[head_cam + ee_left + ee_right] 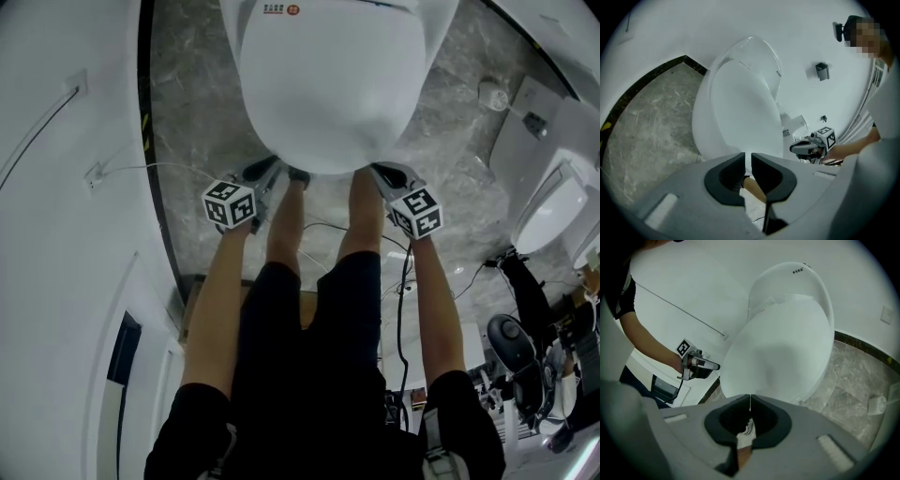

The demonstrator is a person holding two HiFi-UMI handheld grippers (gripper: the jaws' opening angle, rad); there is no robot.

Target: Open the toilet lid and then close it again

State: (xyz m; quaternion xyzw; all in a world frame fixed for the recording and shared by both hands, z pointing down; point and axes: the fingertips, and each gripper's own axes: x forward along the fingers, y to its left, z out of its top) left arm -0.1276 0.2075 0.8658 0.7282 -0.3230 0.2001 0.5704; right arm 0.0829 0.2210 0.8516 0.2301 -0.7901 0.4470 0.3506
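While the toilet lid (328,84) lies flat and closed over the bowl at 12 o'clock in the head view, the two grippers sit low at its front rim. The left gripper (265,172) is at about 7 o'clock of the lid, the right gripper (389,173) at about 5 o'clock. Both point toward the rim; whether either touches it cannot be told.

In the left gripper view, the left gripper (747,157) has its jaws drawn together with only a thin slit between them, clenched on nothing. The lid (740,112) rises at 12 o'clock beyond the tips, and the right gripper (794,148) shows at 3 o'clock, near the lid's edge.

In the right gripper view, the right gripper (749,399) is clenched tight, jaw tips meeting, nothing held. The lid (783,348) fills the area from 12 to 2 o'clock, and the left gripper (716,365) shows at 9 o'clock beside the lid's rim.

The person's bare legs (281,225) stand between the two grippers, feet close to the bowl's front. Grey marble floor (187,112) surrounds the toilet, a black cable (403,291) trails across it at 4 o'clock, and a second toilet (548,211) stands at 3 o'clock, well apart.
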